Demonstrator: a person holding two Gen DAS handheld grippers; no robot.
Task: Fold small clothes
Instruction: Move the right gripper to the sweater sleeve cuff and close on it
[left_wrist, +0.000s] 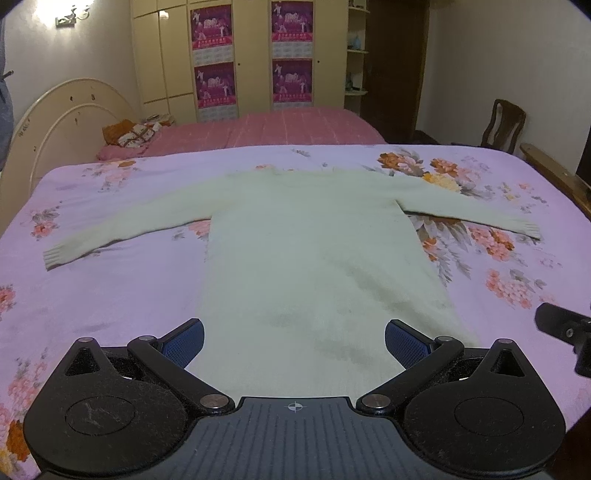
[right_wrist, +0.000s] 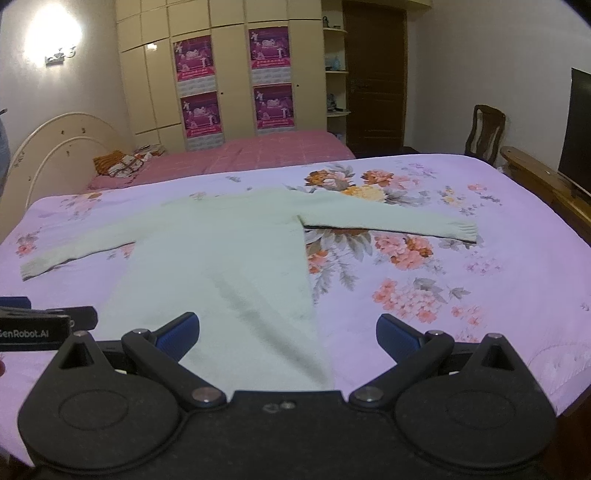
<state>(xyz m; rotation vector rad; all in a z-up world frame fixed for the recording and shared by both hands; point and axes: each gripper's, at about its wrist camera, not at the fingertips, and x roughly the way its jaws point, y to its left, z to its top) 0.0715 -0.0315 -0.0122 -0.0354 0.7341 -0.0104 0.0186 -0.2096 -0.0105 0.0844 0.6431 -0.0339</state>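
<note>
A pale green long-sleeved sweater (left_wrist: 306, 251) lies flat on the floral lilac bedsheet (left_wrist: 110, 295), both sleeves spread out sideways, hem toward me. My left gripper (left_wrist: 294, 341) hovers open over the hem, blue pads wide apart, nothing between them. In the right wrist view the same sweater (right_wrist: 221, 258) lies left of centre. My right gripper (right_wrist: 287, 336) is open above the hem's right corner and holds nothing. The left gripper's body (right_wrist: 33, 325) shows at that view's left edge.
A second bed with a pink cover (left_wrist: 280, 125) stands beyond, with a cream headboard (left_wrist: 70, 122) at left. A wardrobe with posters (left_wrist: 240, 55) fills the back wall. A wooden chair (left_wrist: 504, 123) and a wooden bed rail (right_wrist: 543, 177) are at right.
</note>
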